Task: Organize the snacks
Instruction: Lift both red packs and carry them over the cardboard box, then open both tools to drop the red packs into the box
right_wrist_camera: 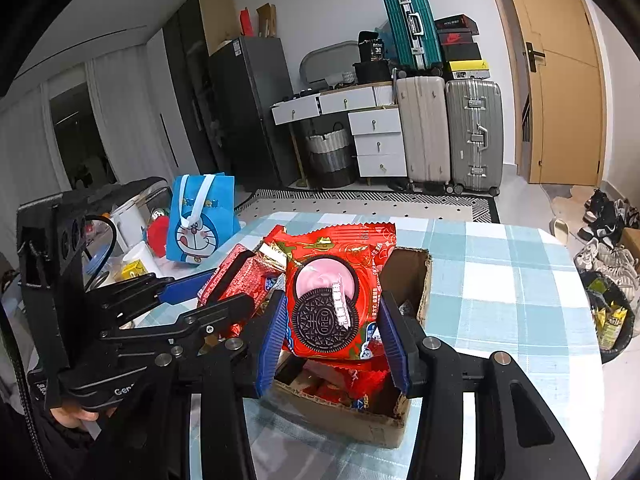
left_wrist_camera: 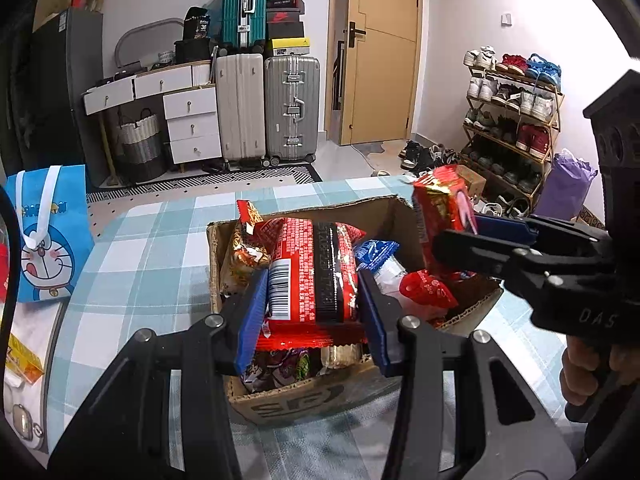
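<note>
Left tool [left_wrist_camera: 312, 312] gripping red packet [left_wrist_camera: 312, 276] between blue pads, hanging over box [left_wrist_camera: 304, 400]. Right tool [right_wrist_camera: 334, 338] gripping Oreo pack [right_wrist_camera: 336, 300], also hanging over box. Box sitting mid-worktop [left_wrist_camera: 152, 232], half full of snacks. Blue bag [left_wrist_camera: 48, 236] standing beyond left worktop edge.

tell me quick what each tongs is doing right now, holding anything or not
Left tongs: shut on a red snack pack with a barcode, over the cardboard box.
Right tongs: shut on a red Oreo pack, above the same box.
</note>
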Tool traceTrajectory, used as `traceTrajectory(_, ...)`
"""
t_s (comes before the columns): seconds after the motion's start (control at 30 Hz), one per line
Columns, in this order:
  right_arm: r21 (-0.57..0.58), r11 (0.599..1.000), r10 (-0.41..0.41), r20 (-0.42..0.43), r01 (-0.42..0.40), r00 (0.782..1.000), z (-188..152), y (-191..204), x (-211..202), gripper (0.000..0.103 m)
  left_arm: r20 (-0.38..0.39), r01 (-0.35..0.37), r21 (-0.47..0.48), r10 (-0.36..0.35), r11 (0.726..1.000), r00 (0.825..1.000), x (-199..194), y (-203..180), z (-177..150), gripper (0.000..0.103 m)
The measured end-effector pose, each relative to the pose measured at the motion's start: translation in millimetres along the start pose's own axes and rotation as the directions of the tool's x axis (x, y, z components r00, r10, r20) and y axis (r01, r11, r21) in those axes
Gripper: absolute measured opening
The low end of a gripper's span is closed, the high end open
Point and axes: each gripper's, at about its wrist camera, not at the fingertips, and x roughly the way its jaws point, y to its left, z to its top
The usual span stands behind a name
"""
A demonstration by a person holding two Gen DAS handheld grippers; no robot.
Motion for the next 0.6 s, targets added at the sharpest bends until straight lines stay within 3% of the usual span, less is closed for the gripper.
traceTrajectory(0.6,0.005,1.0,-0.005,-0.031,0.005,1.0,-2,-4,22,0.046,-0.058,0.02,-0.006,-0.02,1.0,0.998,41,-4,-15,0.042)
